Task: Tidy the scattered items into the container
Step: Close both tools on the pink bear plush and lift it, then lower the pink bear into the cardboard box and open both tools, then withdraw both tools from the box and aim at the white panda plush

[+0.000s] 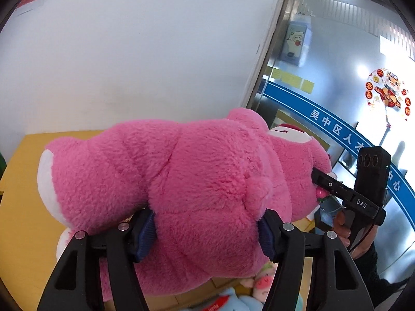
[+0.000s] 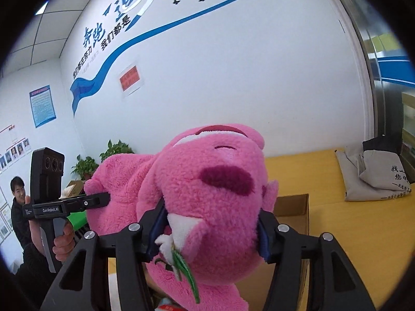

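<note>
The pink plush bear (image 1: 181, 181) is clamped at its body by the left gripper (image 1: 207, 230) and at its head by the right gripper (image 2: 210, 235).

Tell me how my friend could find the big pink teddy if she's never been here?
Look over the yellow table by the white wall, just above the cardboard box. The pink bear hangs there, squeezed by the left gripper at its body and the right gripper at its head. It's far bigger than the small plush toys below, and has a dark purple nose.
</note>
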